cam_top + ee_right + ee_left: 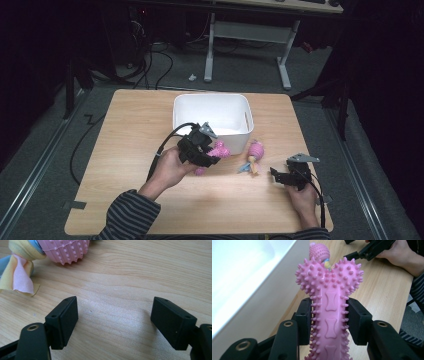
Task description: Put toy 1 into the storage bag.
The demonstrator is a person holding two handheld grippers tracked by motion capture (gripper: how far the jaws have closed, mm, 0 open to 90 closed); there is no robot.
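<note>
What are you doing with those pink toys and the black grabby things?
A person sits at a wooden table with a claw in each hand. The left claw is shut on a spiky pink bone toy, held up right beside the white bin. The right claw is open with nothing in it, low over the table. A second toy, a pink ball with cloth tails, lies on the table between the two claws.

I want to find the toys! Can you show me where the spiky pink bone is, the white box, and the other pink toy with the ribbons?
spiky pink bone (pixel 331 302): left gripper view, on its shaft between the jaws.
white box (pixel 211 107): high view, on its inner back wall.
pink toy with ribbons (pixel 256 149): high view, on its round pink body.
</note>
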